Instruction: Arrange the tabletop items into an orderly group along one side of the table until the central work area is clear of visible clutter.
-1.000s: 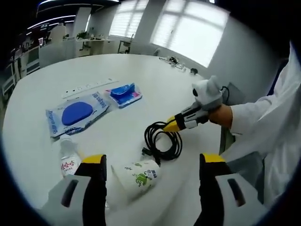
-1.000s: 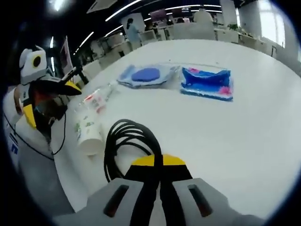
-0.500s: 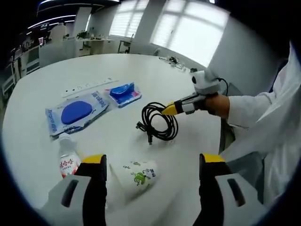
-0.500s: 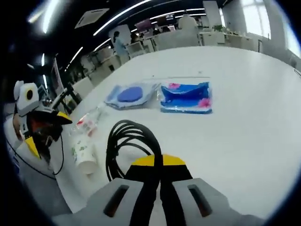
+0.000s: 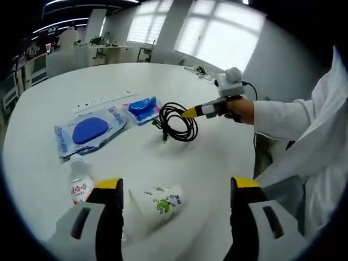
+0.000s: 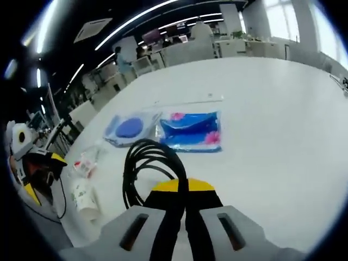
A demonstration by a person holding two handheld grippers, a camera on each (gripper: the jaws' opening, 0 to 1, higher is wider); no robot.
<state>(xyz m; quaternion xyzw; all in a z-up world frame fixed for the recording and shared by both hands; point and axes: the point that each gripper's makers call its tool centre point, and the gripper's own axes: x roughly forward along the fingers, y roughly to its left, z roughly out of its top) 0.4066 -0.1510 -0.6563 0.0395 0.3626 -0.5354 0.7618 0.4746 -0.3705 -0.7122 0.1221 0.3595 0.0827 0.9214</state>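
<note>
My right gripper is shut on a coiled black cable, which hangs just right of a blue tissue pack. Beside that pack lies a clear packet with a round blue pad. My left gripper stands open at the table's near edge with nothing between its jaws. Just ahead of it a printed paper cup lies on its side. A small water bottle lies left of the cup.
A white power strip lies beyond the packets on the round white table. A person's hand and white sleeve reach in from the right. Small dark items sit at the far edge.
My right gripper has carried the black cable away from the cup, across the table to beside the blue tissue pack. The left gripper has stayed put and open.
</note>
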